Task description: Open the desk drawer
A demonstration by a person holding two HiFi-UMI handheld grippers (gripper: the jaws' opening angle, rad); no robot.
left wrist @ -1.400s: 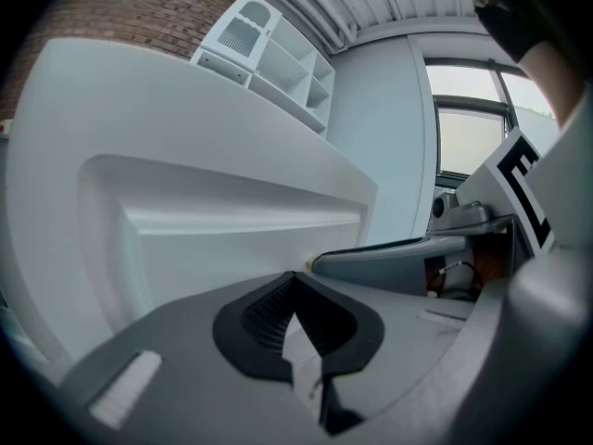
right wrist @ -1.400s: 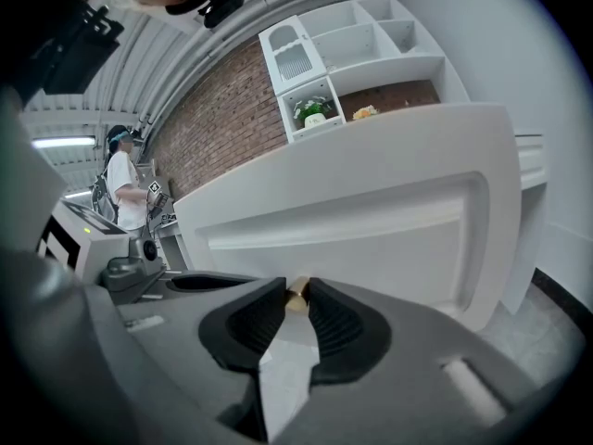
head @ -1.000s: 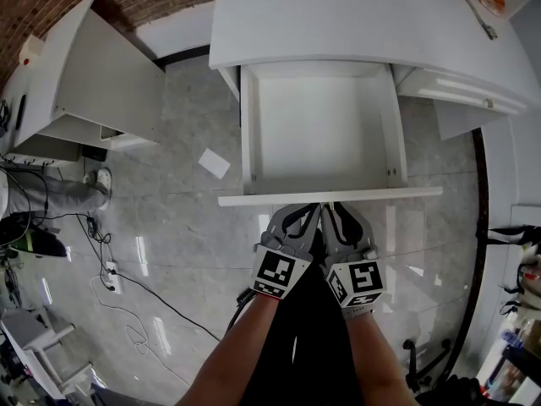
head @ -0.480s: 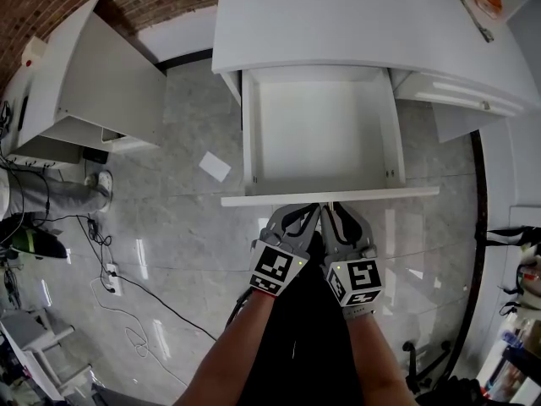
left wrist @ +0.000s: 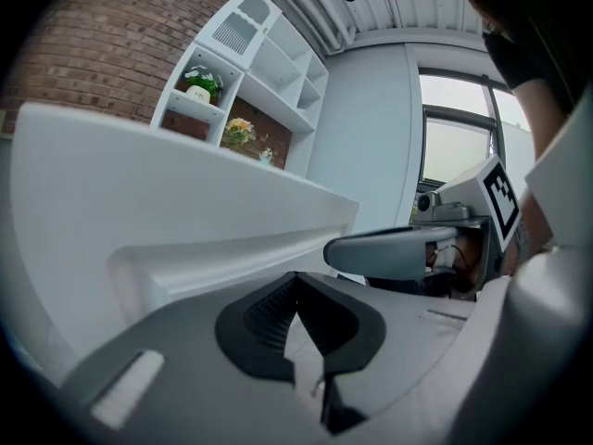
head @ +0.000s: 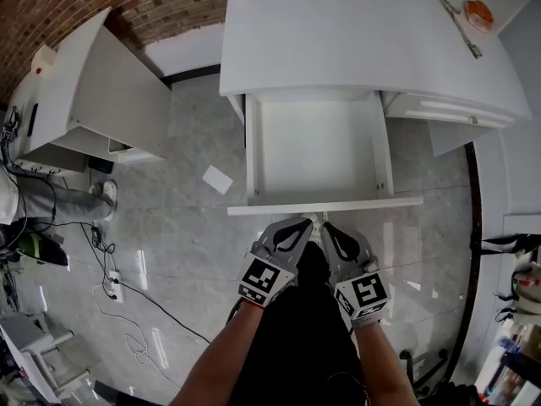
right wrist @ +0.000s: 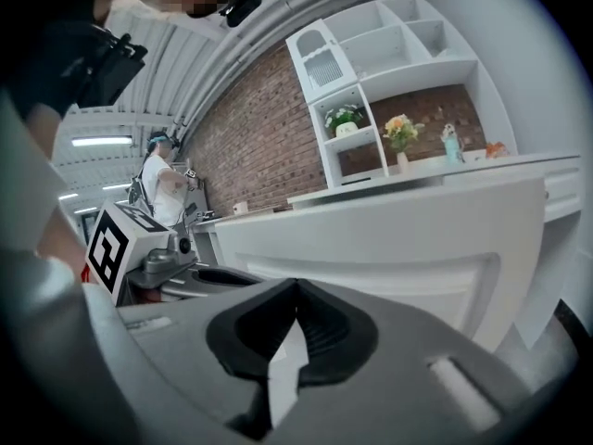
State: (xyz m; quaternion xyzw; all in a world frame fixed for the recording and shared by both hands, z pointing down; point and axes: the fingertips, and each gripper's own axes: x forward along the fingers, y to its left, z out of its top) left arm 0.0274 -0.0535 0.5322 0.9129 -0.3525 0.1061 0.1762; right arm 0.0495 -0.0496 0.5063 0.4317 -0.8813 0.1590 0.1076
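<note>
The desk drawer is pulled out, and both grippers are closed on nothing.

The drawer (head: 325,207) sits in the middle of the head view. It sticks out from under the white desk (head: 355,41) at the top. The left gripper (head: 304,225) and the right gripper (head: 326,227) are side by side just below the drawer's front edge, with their tips pointing at it. Each one's jaws are pressed together. A white paper (head: 217,178) lies on the grey floor (head: 177,227), left of the drawer.
</note>
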